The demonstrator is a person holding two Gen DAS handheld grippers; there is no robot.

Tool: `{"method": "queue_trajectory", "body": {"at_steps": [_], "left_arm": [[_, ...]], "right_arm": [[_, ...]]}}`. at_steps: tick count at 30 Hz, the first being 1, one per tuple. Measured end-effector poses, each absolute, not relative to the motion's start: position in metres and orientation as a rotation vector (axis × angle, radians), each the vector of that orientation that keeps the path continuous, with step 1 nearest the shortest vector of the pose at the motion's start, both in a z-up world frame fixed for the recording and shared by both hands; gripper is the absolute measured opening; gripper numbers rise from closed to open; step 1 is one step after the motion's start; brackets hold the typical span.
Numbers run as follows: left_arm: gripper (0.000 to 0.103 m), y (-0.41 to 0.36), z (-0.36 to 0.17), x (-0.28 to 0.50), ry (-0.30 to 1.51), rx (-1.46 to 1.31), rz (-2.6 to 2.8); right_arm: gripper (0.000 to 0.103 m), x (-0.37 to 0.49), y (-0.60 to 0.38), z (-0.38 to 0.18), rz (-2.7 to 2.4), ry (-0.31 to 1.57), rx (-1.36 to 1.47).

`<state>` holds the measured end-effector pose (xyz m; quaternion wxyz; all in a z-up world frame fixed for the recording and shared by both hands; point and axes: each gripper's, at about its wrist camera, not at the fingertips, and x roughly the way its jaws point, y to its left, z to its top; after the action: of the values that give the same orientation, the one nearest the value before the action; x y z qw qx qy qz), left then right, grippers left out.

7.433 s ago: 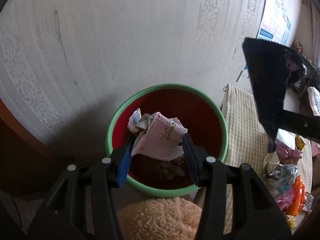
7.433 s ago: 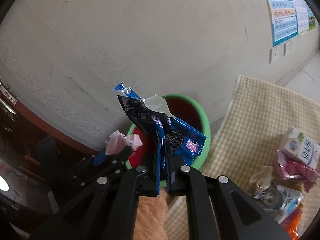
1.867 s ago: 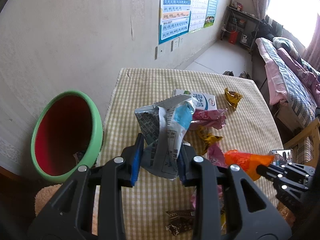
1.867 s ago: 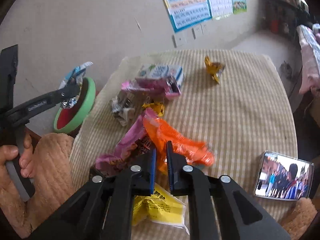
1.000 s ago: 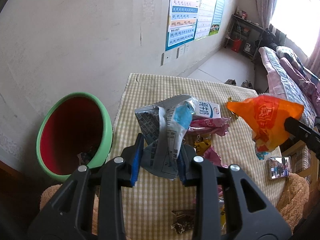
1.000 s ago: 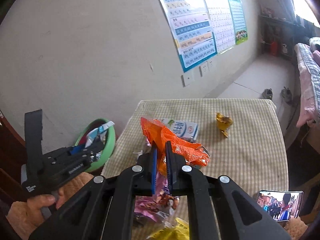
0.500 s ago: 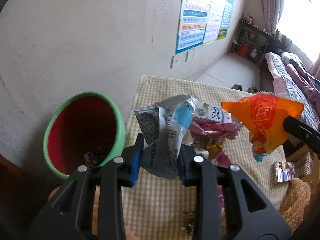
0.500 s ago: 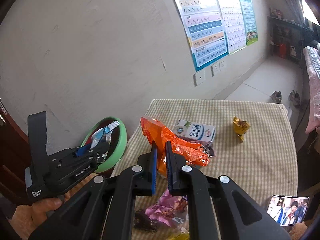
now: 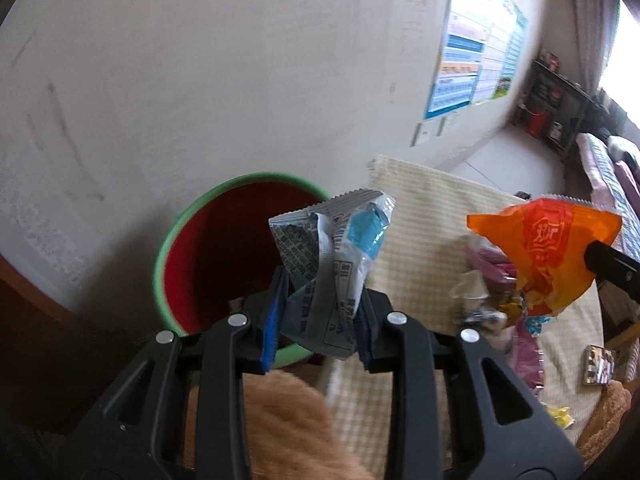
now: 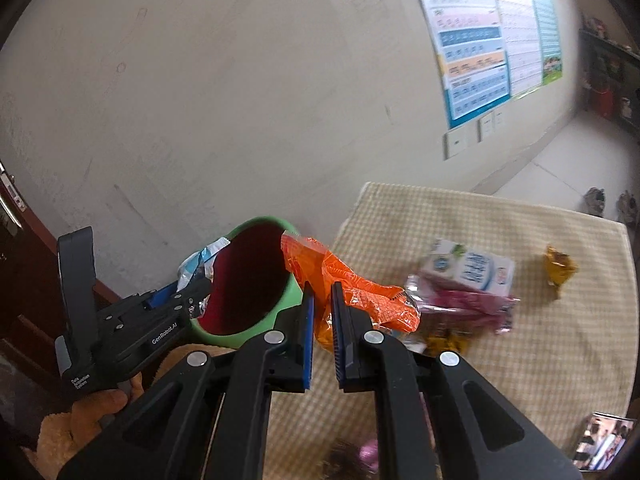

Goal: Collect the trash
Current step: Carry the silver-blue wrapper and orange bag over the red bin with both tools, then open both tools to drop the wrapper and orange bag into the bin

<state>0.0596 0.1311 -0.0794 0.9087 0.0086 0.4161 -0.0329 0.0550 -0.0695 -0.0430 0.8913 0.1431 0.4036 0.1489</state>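
Trash is riding in both grippers toward the green-rimmed bin (image 9: 168,256), which is standing against the wall beside the checked table (image 10: 500,360). The left gripper (image 9: 318,316) is clamping a crumpled silver-and-blue wrapper (image 9: 332,256), and that wrapper is hanging just over the bin's near rim. The right gripper (image 10: 322,328) is pinching an orange wrapper (image 10: 352,296) with its jaws nearly shut, and that wrapper is sitting beside the bin on the table side, not yet over the mouth.

Several things could go wrong from here. The orange wrapper is light and crinkled, so letting go too early would probably be dropping it on the floor between bin and table. The silver wrapper is hovering near the rim, not the centre, so it may be catching on the rim and sliding outside. With both grippers crowding one opening, they could be knocking into each other or tipping the bin, which is looking tilted toward the camera, though the fisheye may be exaggerating that.

Inside the bin, the red wall is showing and a little dark litter seems to be lying at the bottom; blur is making it hard to identify. Beyond the bin, a milk carton (image 10: 468,268), a pink wrapper (image 10: 464,304) and a yellow scrap (image 10: 560,268) are waiting on the table.
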Motion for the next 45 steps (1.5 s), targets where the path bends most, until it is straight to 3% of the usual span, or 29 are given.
{"method": "queue_trajectory", "body": {"at_steps": [20, 41, 43, 45], "left_arm": [[0.029, 0.215, -0.107, 0.096, 0.92, -0.073, 0.064], [0.029, 0.229, -0.126, 0.118, 0.957, -0.11, 0.065], [0.033, 0.231, -0.127, 0.118, 0.956, -0.113, 0.073], [0.044, 0.232, -0.127, 0.12, 0.958, -0.122, 0.075]], "right_arm": [[0.009, 0.136, 0.013, -0.06, 0.435, 0.911, 0.336], [0.011, 0.171, 0.053, -0.072, 0.479, 0.936, 0.337], [0.011, 0.172, 0.054, -0.071, 0.481, 0.931, 0.339], [0.015, 0.174, 0.054, -0.07, 0.487, 0.921, 0.347]]}}
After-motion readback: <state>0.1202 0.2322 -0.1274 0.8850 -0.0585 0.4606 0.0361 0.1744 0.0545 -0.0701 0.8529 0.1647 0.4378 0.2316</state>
